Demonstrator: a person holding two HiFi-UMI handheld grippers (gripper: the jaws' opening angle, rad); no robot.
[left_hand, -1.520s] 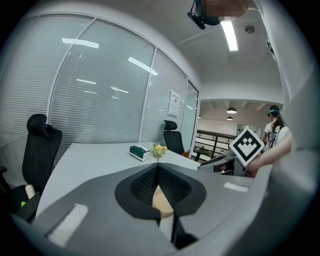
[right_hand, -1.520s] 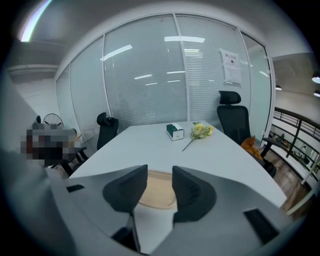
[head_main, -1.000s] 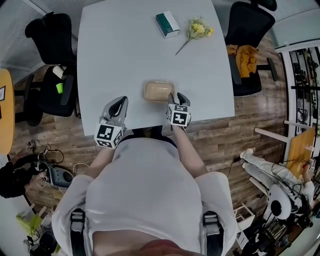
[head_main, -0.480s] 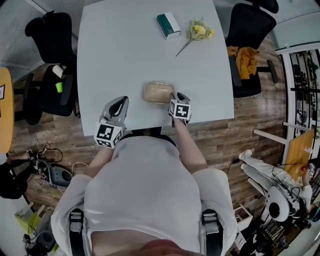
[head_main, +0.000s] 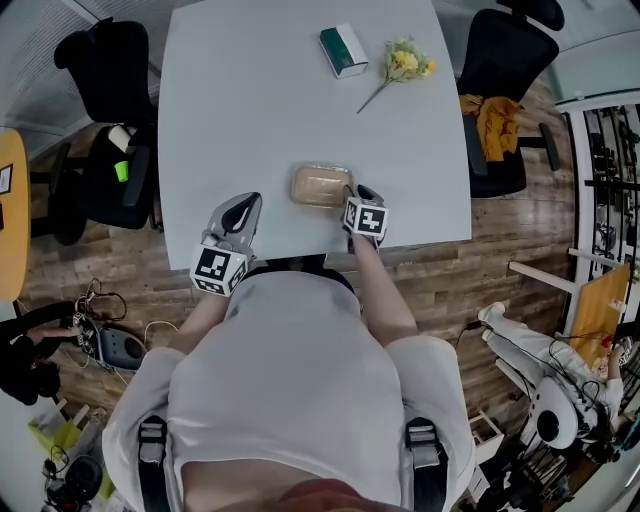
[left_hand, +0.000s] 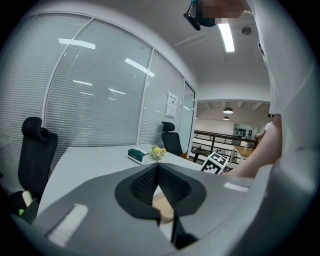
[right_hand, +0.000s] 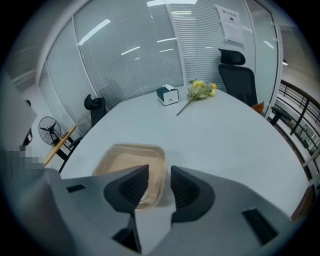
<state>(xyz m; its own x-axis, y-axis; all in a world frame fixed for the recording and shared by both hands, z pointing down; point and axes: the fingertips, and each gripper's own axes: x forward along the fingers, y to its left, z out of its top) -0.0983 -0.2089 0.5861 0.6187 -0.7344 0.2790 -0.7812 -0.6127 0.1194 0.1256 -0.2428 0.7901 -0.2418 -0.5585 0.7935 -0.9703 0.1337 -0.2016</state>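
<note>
- Shallow tan translucent plastic tray (head_main: 320, 185), a rounded rectangle, lies on the white surface (head_main: 250, 100).
- Right hand-held gripper (head_main: 357, 191): jaws spread at the tray's near right corner, with the rim showing between them.
- Left hand-held gripper (head_main: 243, 204): jaws pressed together on nothing, left of the tray and apart from it.
- Green box (head_main: 344, 50) and yellow flowers (head_main: 405, 62) lie well beyond the tray.

No legible text in any view. Paper notice (right_hand: 230, 24) on the glass wall: print too small to read. Green box (head_main: 344, 50) on the worktop (head_main: 250, 110): no readable label. Cubes on left gripper (head_main: 240, 207) and right gripper (head_main: 358, 193): black-and-white square markers, no characters.
</note>
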